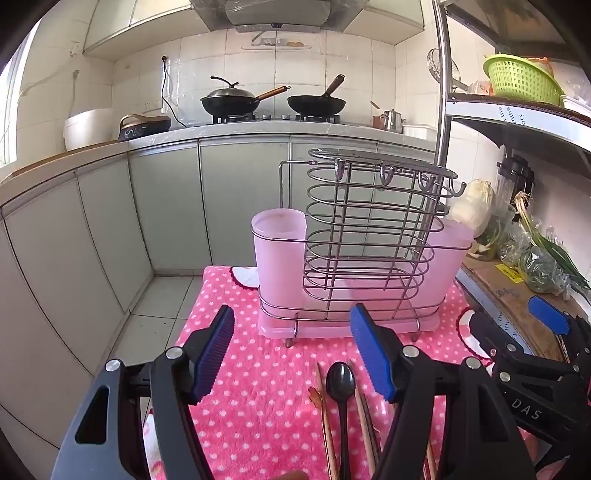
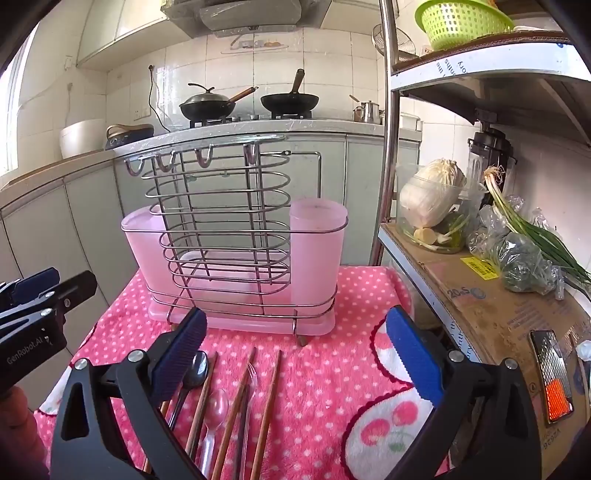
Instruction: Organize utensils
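Observation:
A wire utensil rack with pink plastic cups stands on the pink dotted cloth; it also shows in the right wrist view. A black spoon and wooden chopsticks lie on the cloth in front of it. In the right wrist view lie the black spoon, a clear plastic spoon, a clear fork and several chopsticks. My left gripper is open and empty above the utensils. My right gripper is open and empty, also above them.
A metal shelf stands at the right with a cardboard-covered board, cabbage in a glass bowl, green onions and a green colander. Behind are grey cabinets and a stove with two woks. Tiled floor lies to the left.

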`<act>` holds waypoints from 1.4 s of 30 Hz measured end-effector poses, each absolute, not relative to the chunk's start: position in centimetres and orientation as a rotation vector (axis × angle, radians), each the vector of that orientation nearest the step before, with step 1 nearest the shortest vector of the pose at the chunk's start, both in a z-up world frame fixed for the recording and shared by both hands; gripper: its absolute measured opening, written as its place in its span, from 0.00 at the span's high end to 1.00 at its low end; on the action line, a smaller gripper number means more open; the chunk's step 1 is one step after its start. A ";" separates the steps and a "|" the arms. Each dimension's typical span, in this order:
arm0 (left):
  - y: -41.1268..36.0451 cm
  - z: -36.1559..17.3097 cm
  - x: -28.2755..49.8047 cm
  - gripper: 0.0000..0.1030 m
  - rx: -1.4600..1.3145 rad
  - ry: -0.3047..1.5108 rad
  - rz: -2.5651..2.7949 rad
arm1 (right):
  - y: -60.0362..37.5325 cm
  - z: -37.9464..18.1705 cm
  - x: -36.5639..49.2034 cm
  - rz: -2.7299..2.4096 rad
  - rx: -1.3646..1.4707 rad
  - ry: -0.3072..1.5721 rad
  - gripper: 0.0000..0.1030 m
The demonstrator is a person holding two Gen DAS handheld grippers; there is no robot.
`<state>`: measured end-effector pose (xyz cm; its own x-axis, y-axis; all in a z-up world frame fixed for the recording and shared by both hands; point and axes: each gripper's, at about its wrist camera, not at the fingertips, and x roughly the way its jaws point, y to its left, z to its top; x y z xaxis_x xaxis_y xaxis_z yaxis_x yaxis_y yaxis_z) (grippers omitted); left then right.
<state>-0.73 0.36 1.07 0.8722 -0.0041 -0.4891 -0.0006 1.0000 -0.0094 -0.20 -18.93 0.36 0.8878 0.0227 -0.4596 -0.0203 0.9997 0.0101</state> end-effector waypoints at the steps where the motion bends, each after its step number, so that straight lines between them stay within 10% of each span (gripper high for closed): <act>1: 0.3 1.1 -0.8 0.37 -0.010 0.510 -0.002 | -18.9 0.4 -0.2 0.021 0.006 0.475 0.04; 42: 0.4 2.0 -2.3 0.37 -0.020 0.466 -0.007 | -19.0 1.4 -1.4 0.021 0.020 0.424 0.04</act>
<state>-2.30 0.42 2.02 0.8934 -0.0117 -0.4491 0.0027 0.9998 -0.0206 -1.41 -19.05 1.39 0.9113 0.0251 -0.4109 -0.0166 0.9996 0.0242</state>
